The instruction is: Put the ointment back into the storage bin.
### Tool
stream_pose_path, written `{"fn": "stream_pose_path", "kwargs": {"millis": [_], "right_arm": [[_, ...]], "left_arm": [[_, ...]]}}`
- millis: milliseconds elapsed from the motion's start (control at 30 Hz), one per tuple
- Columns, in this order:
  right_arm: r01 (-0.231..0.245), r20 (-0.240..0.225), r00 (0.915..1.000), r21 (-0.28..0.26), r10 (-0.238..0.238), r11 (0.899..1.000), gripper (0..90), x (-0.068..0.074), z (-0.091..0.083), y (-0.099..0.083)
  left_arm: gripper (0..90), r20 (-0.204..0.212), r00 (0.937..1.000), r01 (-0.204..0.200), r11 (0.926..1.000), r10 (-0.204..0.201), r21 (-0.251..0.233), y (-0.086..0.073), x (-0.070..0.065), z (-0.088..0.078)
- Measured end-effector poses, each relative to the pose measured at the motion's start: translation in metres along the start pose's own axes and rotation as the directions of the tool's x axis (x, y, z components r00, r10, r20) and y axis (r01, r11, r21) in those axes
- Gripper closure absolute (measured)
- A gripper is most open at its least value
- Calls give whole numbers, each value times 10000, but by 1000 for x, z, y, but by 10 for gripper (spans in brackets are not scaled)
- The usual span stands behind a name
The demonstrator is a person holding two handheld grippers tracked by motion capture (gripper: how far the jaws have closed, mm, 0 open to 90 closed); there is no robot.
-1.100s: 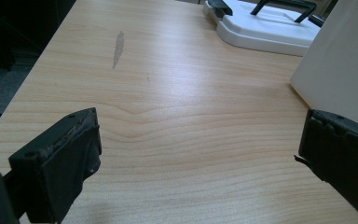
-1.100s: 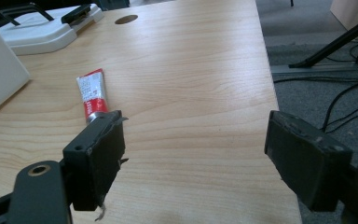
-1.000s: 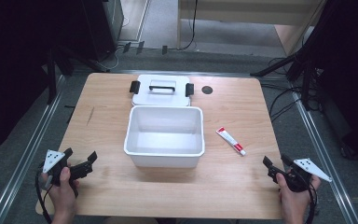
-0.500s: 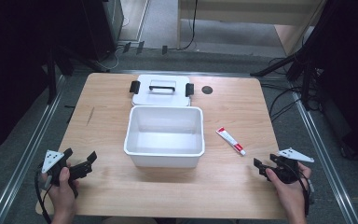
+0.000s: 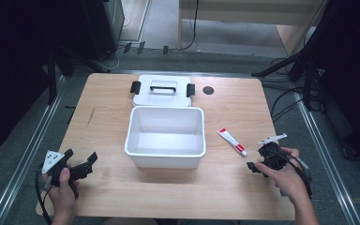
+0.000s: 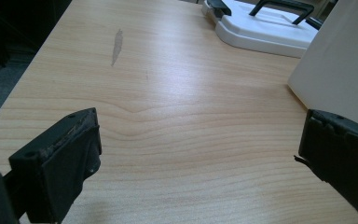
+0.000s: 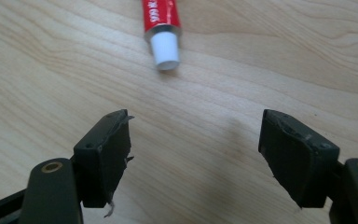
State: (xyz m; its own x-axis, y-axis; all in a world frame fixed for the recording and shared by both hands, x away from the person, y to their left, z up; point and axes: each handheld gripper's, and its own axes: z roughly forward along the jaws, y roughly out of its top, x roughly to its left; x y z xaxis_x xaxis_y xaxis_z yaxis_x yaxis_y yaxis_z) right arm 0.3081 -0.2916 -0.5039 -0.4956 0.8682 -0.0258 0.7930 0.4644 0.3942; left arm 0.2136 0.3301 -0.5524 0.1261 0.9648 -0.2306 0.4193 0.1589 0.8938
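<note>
A red and white tube with a white cap lies on the wooden table, right of an open white box. My right gripper hovers just right of the tube's cap end, a little above the table. In the right gripper view the tube lies just ahead of the right gripper, whose jaws stand open with only bare wood between them. My left gripper rests at the table's front left, open and holding nothing. In the left gripper view the left gripper faces bare wood, with the box wall at the right.
The box's white lid with a black handle and black clasps lies flat behind the box, also in the left gripper view as the lid. A small dark round hole sits at the table's back. Cables and stands ring the table.
My right gripper has moved from the front right corner leftward and away from the table's edge, up to the tube's cap end. The left gripper has stayed put.
</note>
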Motion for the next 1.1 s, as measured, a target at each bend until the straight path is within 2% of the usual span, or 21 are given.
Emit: {"fn": "stream_pose_path", "kwargs": {"millis": [33,67,100,133,167,200,233,267,433,467,533,567,600,733,833,933,967,1100], "right_arm": [[62,-51,10000,270,-61,9996,251,1,0,3],[239,-301,9993,946,-211,9952,252,3,-1,14],[239,-301,9993,946,-211,9952,252,3,-1,14],[289,-461,9987,1212,-234,9922,253,4,-1,19],[332,-494,9984,1467,-262,9886,257,6,-1,23],[494,-459,9981,1943,-412,9797,263,7,0,32],[596,-422,9978,2149,-517,9748,263,7,0,37],[596,-422,9978,2149,-517,9748,263,7,0,37],[893,65,9955,2713,-946,9584,300,11,1,57],[863,171,9953,2969,-957,9510,306,14,2,64],[1144,183,9918,3117,-1263,9433,333,15,4,71],[1144,183,9918,3117,-1263,9433,333,15,4,71],[1185,112,9915,3317,-1295,9359,349,16,6,78],[1043,-19,9939,3426,-1103,9337,419,16,11,87],[1325,42,9897,3486,-1429,9279,471,21,16,97],[1296,-54,9906,3543,-1365,9261,519,23,17,102],[1428,-169,9890,3599,-1467,9220,514,25,21,105],[1567,-174,9867,3692,-1618,9161,535,27,29,109]], "left_arm": [[0,7,10000,8,10000,-8,-2,0,0,0],[0,12,10000,15,10000,-15,4,0,0,0],[0,-3,10000,20,10000,-20,8,0,0,0],[0,-5,10000,24,10000,-24,14,0,0,0],[0,0,10000,33,10000,-33,17,0,1,0],[0,10,10000,49,10000,-49,13,0,1,0],[0,29,10000,72,10000,-72,16,0,1,0],[0,29,10000,72,10000,-72,16,0,1,0],[0,82,9999,111,9999,-111,42,0,2,0],[0,91,9999,140,9999,-141,60,0,2,0],[0,104,9998,157,9998,-158,78,0,2,0],[0,104,9998,157,9998,-158,78,0,2,0],[0,127,9998,180,9998,-181,68,0,3,0],[0,173,9996,204,9998,-205,56,0,3,0],[0,171,9996,211,9998,-212,64,0,3,0],[0,163,9996,216,9997,-217,68,0,3,1],[0,164,9997,206,9998,-207,78,0,3,1],[0,164,9996,217,9997,-218,66,0,3,1]]}}
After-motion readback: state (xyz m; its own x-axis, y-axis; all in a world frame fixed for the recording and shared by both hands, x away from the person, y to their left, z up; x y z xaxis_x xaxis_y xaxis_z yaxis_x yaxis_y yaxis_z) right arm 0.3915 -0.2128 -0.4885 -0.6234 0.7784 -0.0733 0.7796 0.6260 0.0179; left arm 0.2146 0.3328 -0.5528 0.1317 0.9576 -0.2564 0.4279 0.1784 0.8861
